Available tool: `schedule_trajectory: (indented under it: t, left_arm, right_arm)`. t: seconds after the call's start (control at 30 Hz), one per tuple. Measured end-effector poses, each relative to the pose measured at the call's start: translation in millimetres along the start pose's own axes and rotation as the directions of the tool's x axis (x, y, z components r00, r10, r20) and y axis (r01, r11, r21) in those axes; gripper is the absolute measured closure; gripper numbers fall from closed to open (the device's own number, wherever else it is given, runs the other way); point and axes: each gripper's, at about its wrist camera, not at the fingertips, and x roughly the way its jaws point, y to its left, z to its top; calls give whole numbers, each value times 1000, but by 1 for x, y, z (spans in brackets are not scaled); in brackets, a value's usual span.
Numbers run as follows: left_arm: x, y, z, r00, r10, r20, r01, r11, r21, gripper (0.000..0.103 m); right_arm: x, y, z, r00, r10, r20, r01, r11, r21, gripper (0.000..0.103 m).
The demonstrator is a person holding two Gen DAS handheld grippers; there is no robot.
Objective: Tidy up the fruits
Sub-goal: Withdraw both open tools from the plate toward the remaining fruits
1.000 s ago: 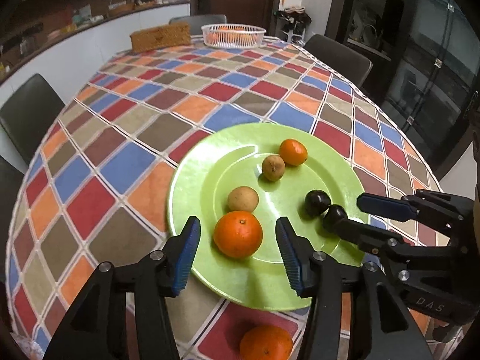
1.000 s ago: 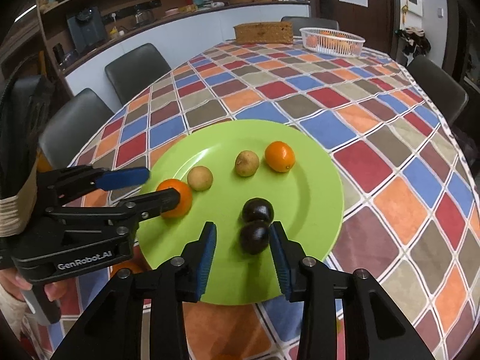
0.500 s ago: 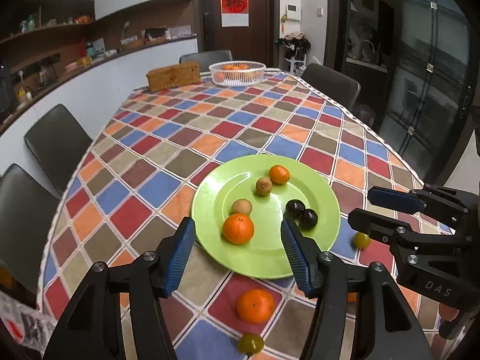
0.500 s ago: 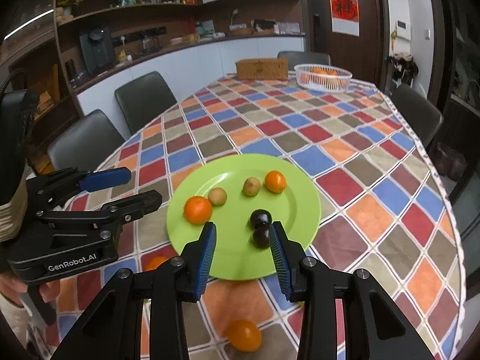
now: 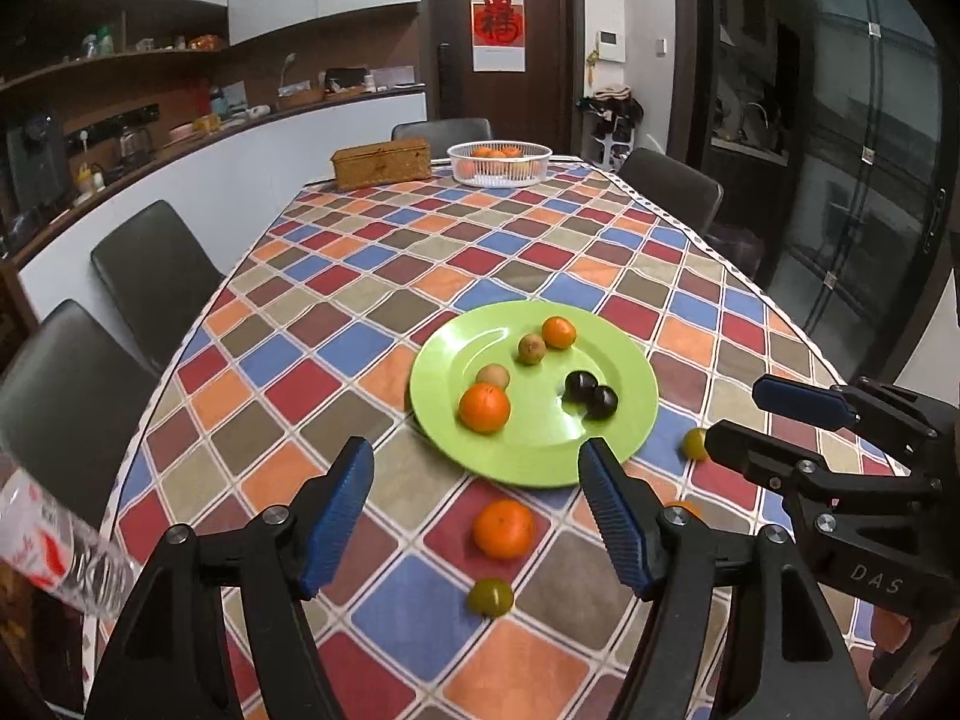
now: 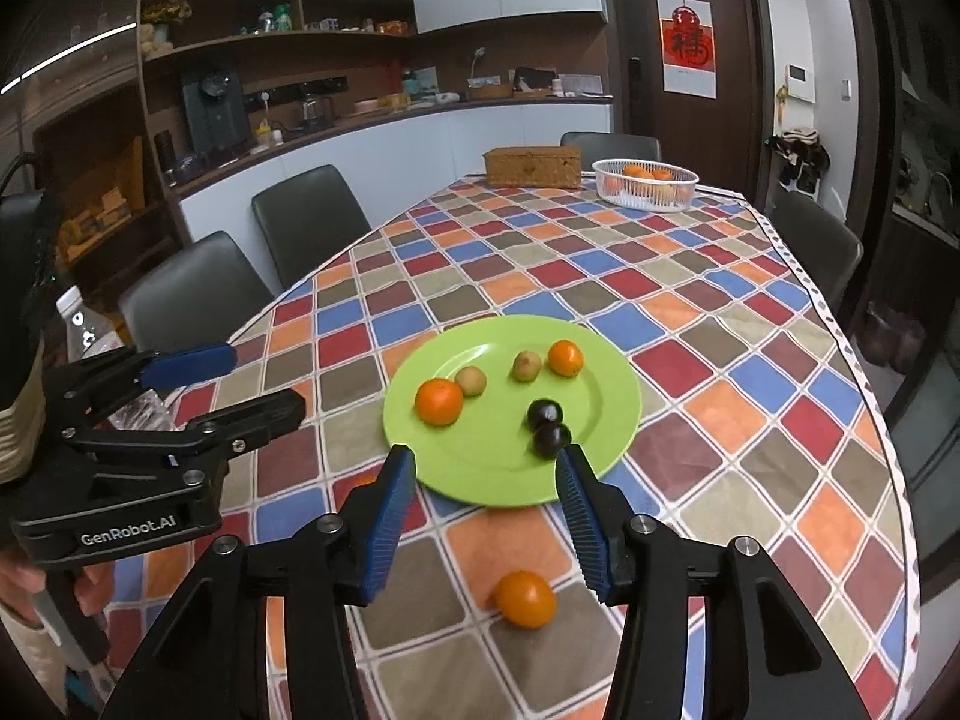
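- My left gripper (image 5: 477, 510) is wide open and holds nothing; it hangs above the table near the front edge.
- My right gripper (image 6: 485, 504) is also open and empty, and it stands beside the left one, on its right.
- Nearest to me on the checkered tablecloth (image 5: 372, 294) lies a small green fruit (image 5: 490, 596), and just behind it a loose orange (image 5: 503, 528), both between the left fingers in the left view.
- In the right view I see another orange (image 6: 526, 597) on the cloth between the right fingers.
- A small yellow-green fruit (image 5: 696, 443) lies beside the plate, partly hidden by the right gripper.
- The green plate (image 5: 624, 360) is in the middle of the table, with a big orange (image 5: 484, 407), two brown fruits (image 5: 493, 375), a small orange (image 5: 559, 332) and two dark plums (image 5: 591, 394) that touch each other.
- A plastic bottle (image 6: 90, 336) stands at the left, behind the left gripper.
- At the far end are a white basket (image 5: 500, 163) with oranges and a wicker box (image 5: 381, 162); dark chairs (image 5: 150, 264) are around the table.
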Motion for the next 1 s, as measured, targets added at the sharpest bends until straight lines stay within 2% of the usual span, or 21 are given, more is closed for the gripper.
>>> schedule_trajectory:
  t: [0.37, 1.0]
  left_arm:
    - [0, 2, -37, 999, 11, -53, -13, 999, -50, 31]
    - [49, 1, -86, 978, 10, -208, -20, 999, -46, 32]
  right_arm:
    - [4, -4, -31, 998, 2, -69, 3, 998, 59, 53]
    - [41, -16, -74, 972, -21, -233, 43, 995, 89, 53]
